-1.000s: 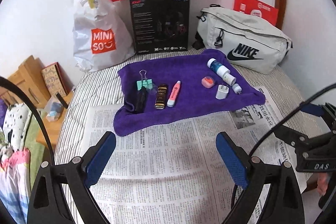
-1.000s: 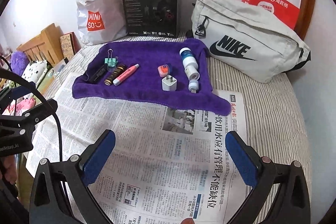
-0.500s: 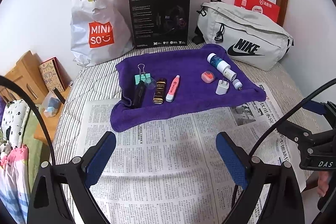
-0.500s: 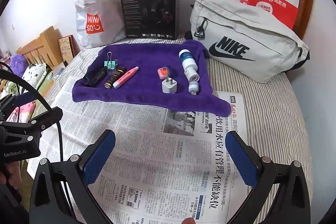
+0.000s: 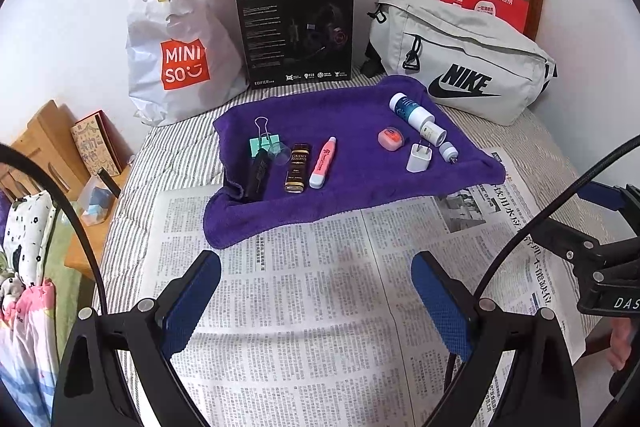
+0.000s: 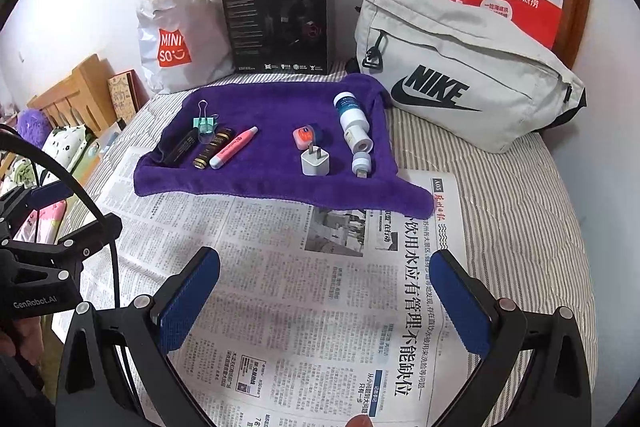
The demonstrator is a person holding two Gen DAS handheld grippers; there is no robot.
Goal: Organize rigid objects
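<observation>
Left wrist view. We hold the left gripper (image 5: 316,297) above the newspaper (image 5: 312,307), fingers spread wide with nothing between them. The purple towel (image 5: 352,115) lies along the newspaper's far edge, on the striped bed (image 5: 176,163). Toward the towel's left edge we note a green binder clip (image 5: 264,143), a black bar (image 5: 258,177), a dark brown tube (image 5: 298,167) and a pink pen (image 5: 323,163), the last three roughly parallel. Toward its right edge: a small pink tin (image 5: 391,139), a white bottle (image 5: 416,117), a white charger plug (image 5: 419,158) and a small white adapter (image 5: 448,151). The right gripper's frame shows at the right border.

Right wrist view. The right gripper (image 6: 324,301) is likewise released and empty over the newspaper's near right part, well apart from the towel. A grey bag (image 6: 460,75) sits past the towel's right edge.

Handling, our judgement: all items look small, light and stiff. The pen, tube and bar should be pinched across the middle, fingers set square to their length. The bottle is round and smooth and may roll or slip; grip its body. The plug's flat white sides give the best purchase, clear of the prongs. The soft towel may bunch under the fingertips.
</observation>
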